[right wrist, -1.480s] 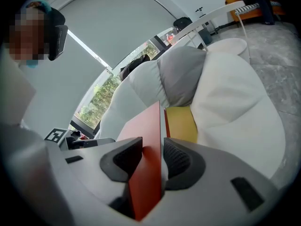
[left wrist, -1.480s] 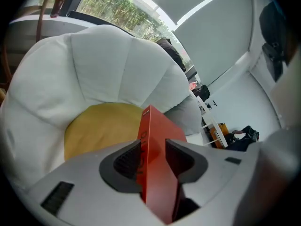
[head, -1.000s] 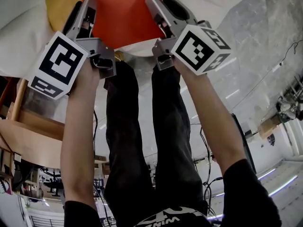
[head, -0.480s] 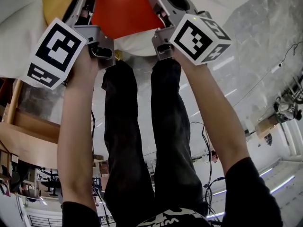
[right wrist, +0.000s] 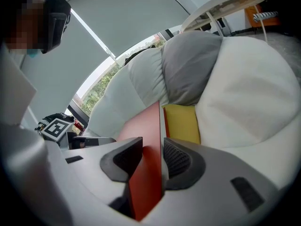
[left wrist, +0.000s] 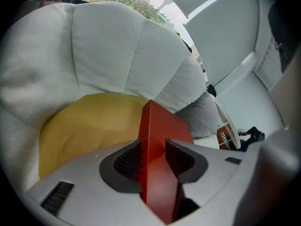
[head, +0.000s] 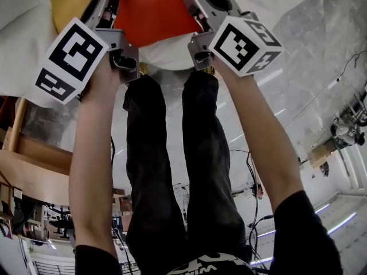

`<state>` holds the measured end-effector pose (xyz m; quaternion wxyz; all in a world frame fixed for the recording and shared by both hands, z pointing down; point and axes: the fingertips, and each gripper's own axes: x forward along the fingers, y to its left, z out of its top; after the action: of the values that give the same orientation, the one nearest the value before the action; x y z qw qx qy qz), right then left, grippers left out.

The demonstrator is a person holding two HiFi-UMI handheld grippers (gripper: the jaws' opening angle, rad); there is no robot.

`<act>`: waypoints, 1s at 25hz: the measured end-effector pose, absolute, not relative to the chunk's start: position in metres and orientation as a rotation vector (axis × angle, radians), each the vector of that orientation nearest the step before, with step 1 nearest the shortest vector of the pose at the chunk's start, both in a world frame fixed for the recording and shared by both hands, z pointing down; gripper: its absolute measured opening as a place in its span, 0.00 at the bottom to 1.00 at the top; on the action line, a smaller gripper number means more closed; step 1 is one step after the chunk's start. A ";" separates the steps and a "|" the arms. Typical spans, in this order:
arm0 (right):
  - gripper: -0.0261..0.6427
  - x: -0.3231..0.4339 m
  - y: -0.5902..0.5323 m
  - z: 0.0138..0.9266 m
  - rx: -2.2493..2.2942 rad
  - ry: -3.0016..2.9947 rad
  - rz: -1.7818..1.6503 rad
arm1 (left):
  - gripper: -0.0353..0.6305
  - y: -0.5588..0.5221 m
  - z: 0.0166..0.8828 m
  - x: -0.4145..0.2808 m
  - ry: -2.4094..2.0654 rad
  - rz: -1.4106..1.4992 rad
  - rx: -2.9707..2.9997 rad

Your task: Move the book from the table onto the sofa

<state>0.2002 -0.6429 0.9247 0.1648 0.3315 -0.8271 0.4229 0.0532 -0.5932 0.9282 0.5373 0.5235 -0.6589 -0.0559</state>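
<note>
A red book point(head: 150, 13) is held between both grippers at the top of the head view, over the white sofa point(head: 23, 27) and its yellow cushion point(head: 71, 2). My left gripper point(left wrist: 153, 160) is shut on the book's point(left wrist: 160, 168) left edge, its spine side standing between the dark pads. My right gripper point(right wrist: 151, 160) is shut on the book's point(right wrist: 146, 173) right edge. In the left gripper view the yellow cushion point(left wrist: 89, 121) lies just beyond and below the book. In the right gripper view the same cushion point(right wrist: 182, 121) shows past the book's far edge.
The sofa's white padded back point(left wrist: 117, 46) and a grey pillow point(right wrist: 193, 69) curve round the seat. A wooden table point(head: 34, 165) stands at the left of the head view. The person's legs point(head: 166, 171) are below the grippers. A person stands at the upper left of the right gripper view.
Both grippers and the book have shifted slightly up and forward in the head view toward the sofa. The grips are unchanged.
</note>
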 end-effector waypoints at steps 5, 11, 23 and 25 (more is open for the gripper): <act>0.24 0.200 -0.657 0.930 0.931 -2.356 1.187 | 0.30 -0.605 0.935 0.054 -1.547 -0.121 1.249; 0.19 0.201 -0.656 0.930 0.946 -2.307 1.196 | 0.30 -0.599 0.936 0.057 -1.531 -0.056 1.267; 0.15 0.207 -0.655 0.918 0.958 -2.281 1.206 | 0.29 -0.582 0.929 0.060 -1.530 -0.027 1.243; 0.15 0.210 -0.656 0.915 0.957 -2.280 1.201 | 0.28 -0.580 0.927 0.060 -1.533 -0.008 1.248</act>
<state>0.2097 -0.6565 0.9147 0.1950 0.3413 -0.8136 0.4285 0.0603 -0.5799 0.9274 0.5502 0.5272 -0.6475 -0.0032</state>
